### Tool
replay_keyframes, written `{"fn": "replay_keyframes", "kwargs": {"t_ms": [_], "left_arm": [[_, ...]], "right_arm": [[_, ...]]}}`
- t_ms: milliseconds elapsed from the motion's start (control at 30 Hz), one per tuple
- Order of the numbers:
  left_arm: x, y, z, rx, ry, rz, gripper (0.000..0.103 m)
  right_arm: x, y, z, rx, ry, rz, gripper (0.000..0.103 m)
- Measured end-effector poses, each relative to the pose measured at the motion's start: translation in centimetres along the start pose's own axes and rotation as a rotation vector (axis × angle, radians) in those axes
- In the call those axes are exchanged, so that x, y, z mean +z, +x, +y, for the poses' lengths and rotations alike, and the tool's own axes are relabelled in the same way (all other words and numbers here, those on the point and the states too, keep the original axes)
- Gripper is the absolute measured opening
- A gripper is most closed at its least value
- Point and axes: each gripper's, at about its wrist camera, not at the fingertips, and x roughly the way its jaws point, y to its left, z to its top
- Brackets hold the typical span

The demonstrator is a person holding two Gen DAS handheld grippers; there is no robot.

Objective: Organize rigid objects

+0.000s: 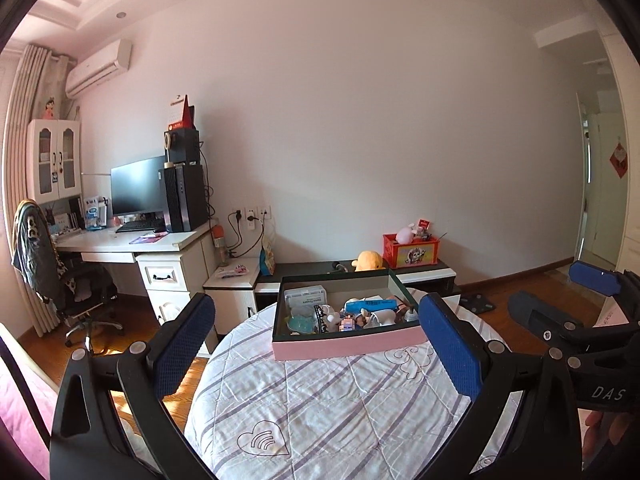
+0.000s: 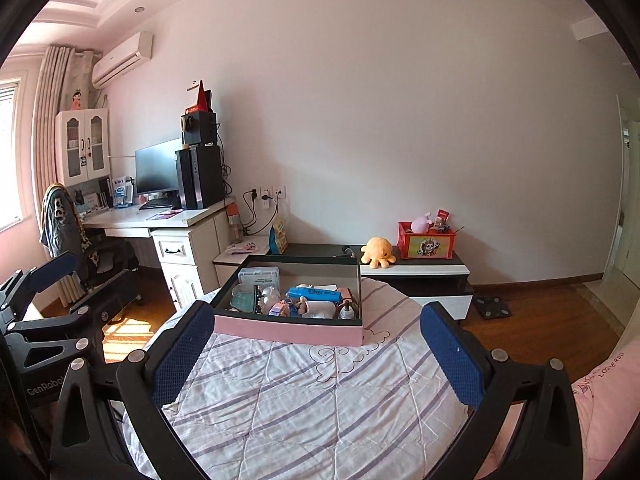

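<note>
A pink-sided open box [image 1: 344, 346] [image 2: 288, 330] sits at the far end of a quilted bed [image 1: 320, 408] [image 2: 304, 408]. It holds several small items: a white box [image 1: 305, 298] [image 2: 258, 277], a blue case [image 1: 372, 305] [image 2: 316, 293], toy figures and a small bottle [image 2: 347, 312]. My left gripper [image 1: 316, 344] is open and empty, hovering short of the box. My right gripper [image 2: 316, 354] is open and empty, also short of the box. Each gripper shows at the edge of the other's view, the right one [image 1: 560, 304] and the left one [image 2: 52, 280].
Beyond the bed stands a low dark cabinet [image 2: 416, 270] with a yellow plush octopus [image 2: 378, 253] and a red toy crate [image 2: 426, 240]. A desk [image 1: 132, 240] with monitor, computer tower and chair [image 1: 60, 280] is at left. Wooden floor and a doorway are at right.
</note>
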Motion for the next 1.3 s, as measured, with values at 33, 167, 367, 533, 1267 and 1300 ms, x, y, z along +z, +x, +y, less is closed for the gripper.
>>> {"fn": "replay_keyframes", "kwargs": {"t_ms": [33,167,367,533,1267,1300], "left_arm": [[0.0,-0.9,0.1,0.003,0.000,-0.009,0.103],[0.1,-4.6,0.4,0.014,-0.007,-0.060,0.103],[0.1,-8.9,1.1,0.030,-0.024,-0.106,0.103],[0.6,-11.7,1.1,0.052,-0.019,-0.168,0.103],[0.7,-13.7,1.1,0.074,-0.028,-0.226,0.103],[0.7,-13.7,1.1,0.075,-0.028,-0.225,0.103]], "right_arm": [[-0.1,-0.9,0.3,-0.007,-0.004,-0.013,0.103],[-0.4,-4.4,1.5,-0.018,-0.020,-0.063,0.103],[-0.5,-8.8,3.0,-0.013,-0.045,-0.120,0.103],[-0.2,-11.5,3.8,-0.008,-0.058,-0.177,0.103],[-0.4,-14.3,4.8,-0.016,-0.060,-0.254,0.103],[-0.4,-14.3,4.8,-0.017,-0.059,-0.253,0.103]]}}
